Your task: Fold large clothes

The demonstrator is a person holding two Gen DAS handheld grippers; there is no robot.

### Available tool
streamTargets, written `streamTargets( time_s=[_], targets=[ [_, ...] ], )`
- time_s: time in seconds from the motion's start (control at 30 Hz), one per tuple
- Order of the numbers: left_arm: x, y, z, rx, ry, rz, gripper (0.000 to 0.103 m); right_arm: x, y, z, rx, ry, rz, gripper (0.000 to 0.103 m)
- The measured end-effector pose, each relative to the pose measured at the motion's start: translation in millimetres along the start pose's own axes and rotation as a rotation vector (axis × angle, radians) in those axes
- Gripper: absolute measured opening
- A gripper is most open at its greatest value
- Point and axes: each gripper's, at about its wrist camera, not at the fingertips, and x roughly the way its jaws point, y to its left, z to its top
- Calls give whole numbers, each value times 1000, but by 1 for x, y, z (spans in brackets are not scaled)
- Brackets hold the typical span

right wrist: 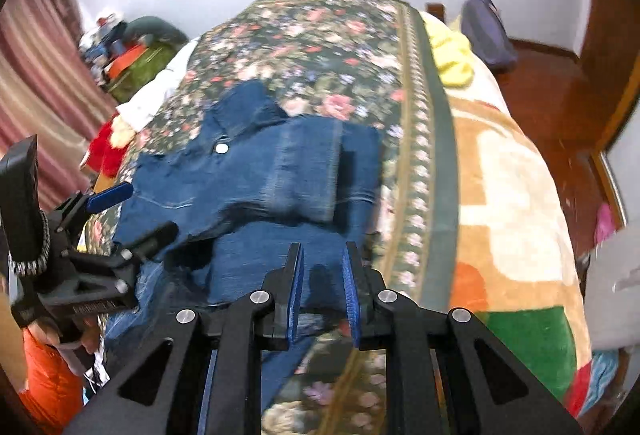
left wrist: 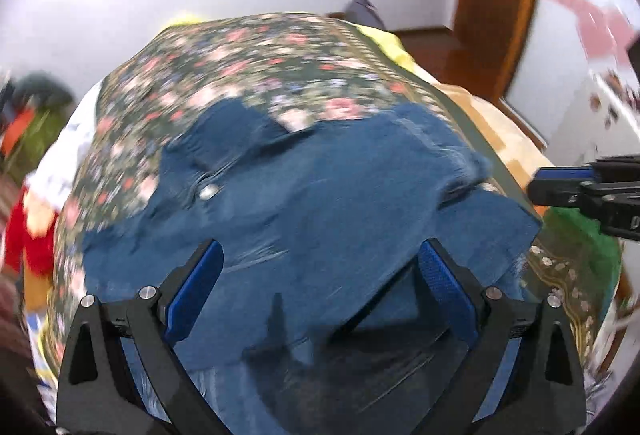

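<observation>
- Lying on the flowered bedspread (right wrist: 320, 47) of the bed is a pair of blue jeans (right wrist: 280, 163), partly folded, with one layer doubled over the other and the silver waist button (right wrist: 221, 147) facing up.
- Left hand-held gripper (left wrist: 320, 255) hangs over the jeans (left wrist: 320, 195) with its blue-padded fingers (left wrist: 196, 287) spread wide; nothing sits between them, only denim underneath.
- From the right wrist view the same left hand-held gripper (right wrist: 132, 209) shows at the left edge, over the near left part of the jeans, its jaws apart.
- Right hand-held gripper (right wrist: 323, 255) points down at the near edge of the jeans; its two blue pads (right wrist: 298, 291) stand close together with a narrow gap, and no cloth is visibly pinched between them.
- From the left wrist view the right hand-held gripper (left wrist: 536, 183) reaches in from the right edge, beside the right side of the jeans; how its jaws stand is hidden there.
- A blanket (right wrist: 512, 187) in beige, orange and green lies beside the bedspread on the right, with something yellow (right wrist: 452, 55) near its far end.
- A pile of clothes and other things (right wrist: 128, 47) sits left of the bed, in front of a striped curtain (right wrist: 36, 75).
- An orange sleeve (right wrist: 44, 387) shows at the lower left.
- Both views are blurred.
</observation>
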Motion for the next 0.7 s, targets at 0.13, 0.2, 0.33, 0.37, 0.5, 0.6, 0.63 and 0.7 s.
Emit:
streamTargets(
  time_s=[0.13, 0.2, 0.33, 0.37, 0.5, 0.6, 0.63, 0.7],
  targets=[
    [25, -33, 18, 114, 5, -7, 99, 25, -21, -6, 33, 60, -20, 16],
    [45, -46, 24, 163, 39, 15, 99, 38, -28, -9, 62, 85, -11, 16],
    [64, -54, 22, 181, 43, 62, 99, 61, -38, -14, 120, 135, 5, 16],
    [64, -52, 20, 173, 21, 64, 99, 65, -40, -17, 127, 145, 1, 16],
    [52, -46, 15, 162, -34, 82, 75, 73, -40, -24, 111, 172, -24, 16],
    [29, -38, 17, 163, -121, 121, 47, 71, -38, -25, 98, 177, -34, 16],
    [22, -32, 18, 152, -141, 131, 32, 71, -37, -25, 97, 181, -33, 16],
    [9, -13, 22, 104, -165, 158, 19, 70, -35, -24, 101, 189, -35, 16]
  ],
)
